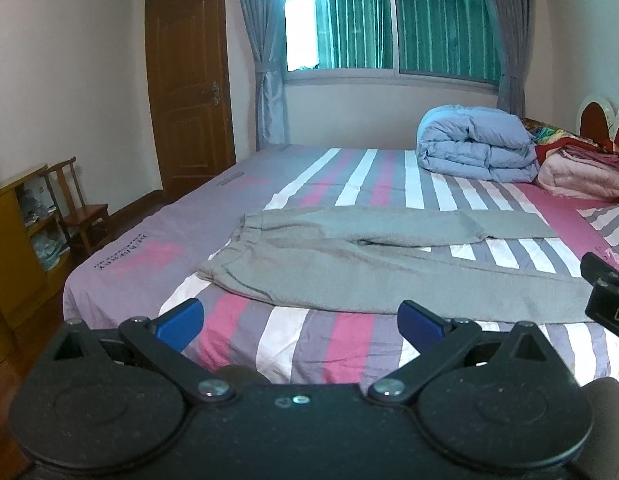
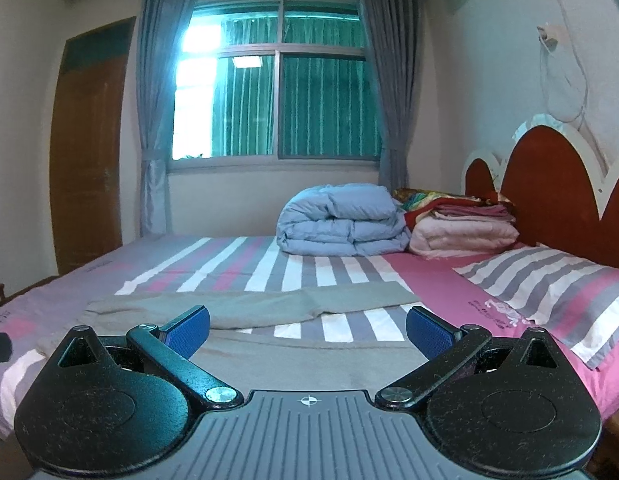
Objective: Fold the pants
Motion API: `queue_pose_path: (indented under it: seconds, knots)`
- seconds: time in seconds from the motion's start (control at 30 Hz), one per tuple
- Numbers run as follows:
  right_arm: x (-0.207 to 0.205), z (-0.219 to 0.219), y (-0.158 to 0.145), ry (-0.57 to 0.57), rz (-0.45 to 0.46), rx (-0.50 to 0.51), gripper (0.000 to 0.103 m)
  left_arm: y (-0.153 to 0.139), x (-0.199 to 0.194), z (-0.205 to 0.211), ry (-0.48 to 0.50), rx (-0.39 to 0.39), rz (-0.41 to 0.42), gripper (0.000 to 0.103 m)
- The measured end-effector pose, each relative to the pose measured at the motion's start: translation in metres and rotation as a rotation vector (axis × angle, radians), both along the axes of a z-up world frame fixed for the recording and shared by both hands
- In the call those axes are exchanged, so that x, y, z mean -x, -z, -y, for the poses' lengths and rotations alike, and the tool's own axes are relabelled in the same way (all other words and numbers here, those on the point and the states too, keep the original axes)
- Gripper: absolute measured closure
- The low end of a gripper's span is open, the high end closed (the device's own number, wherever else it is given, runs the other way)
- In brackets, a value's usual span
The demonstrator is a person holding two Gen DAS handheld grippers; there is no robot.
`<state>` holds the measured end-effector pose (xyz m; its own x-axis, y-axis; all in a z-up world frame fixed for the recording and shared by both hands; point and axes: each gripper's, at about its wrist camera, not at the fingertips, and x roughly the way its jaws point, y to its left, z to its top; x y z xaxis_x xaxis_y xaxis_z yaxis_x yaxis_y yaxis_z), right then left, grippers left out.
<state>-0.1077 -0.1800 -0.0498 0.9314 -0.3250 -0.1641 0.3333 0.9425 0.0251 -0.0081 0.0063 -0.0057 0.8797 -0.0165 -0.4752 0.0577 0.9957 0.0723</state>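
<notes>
**Both grippers wide open above the near edge of the bed, pants spread flat ahead**

Your left gripper (image 1: 301, 322) has its blue pads spread wide with nothing between them; it sits over the striped bedsheet (image 1: 293, 344), just short of the pants. Your right gripper (image 2: 308, 326) is likewise spread wide and empty, and in its view the near trouser leg lies directly under and ahead of the fingers. The body of the right gripper shows at the right edge of the left wrist view.

The grey pants (image 1: 349, 264) lie flat on the bed, waistband to your left, the two legs running off to the right and parted in a narrow V. The far leg overlaps the sheet's pink panel at its cuff end.

Nothing lies on the pants. Beyond them, well apart, a folded blue duvet (image 2: 341, 224) sits near the far side of the bed, touching a stack of pink and patterned blankets (image 2: 465, 228) against the red headboard (image 2: 549, 184). A striped pillow (image 2: 549, 284) lies to the right of the trouser cuffs, near but apart from them.

To the left there is bare sheet between the waistband and the bed's edge. Off the bed on that side stand a small wooden chair (image 1: 77, 208) and a yellow cabinet (image 1: 13, 240) whose open shelves hold items too blurred to name.
</notes>
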Motion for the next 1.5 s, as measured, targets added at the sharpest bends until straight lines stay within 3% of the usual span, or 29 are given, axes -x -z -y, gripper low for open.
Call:
queue_pose_path:
  seconds: [0.47,0.83,1.07,1.5]
  knots:
    - [-0.029,0.029,0.027,0.008,-0.097,-0.047,0.000,0.032,-0.060,-0.004,-0.061,-0.038,-0.132,0.006]
    - [-0.072,0.058,0.048,0.079,-0.191,-0.105,0.000,0.036,-0.125,0.021,-0.007,-0.096,-0.195,0.006]
    - [-0.127,0.074,0.036,0.066,-0.238,-0.092,0.000,0.025,-0.179,0.028,-0.004,-0.107,-0.191,0.006]
    - [-0.257,0.072,0.026,-0.127,-0.286,-0.020,0.000,0.025,-0.292,0.010,-0.064,-0.185,-0.218,0.006]
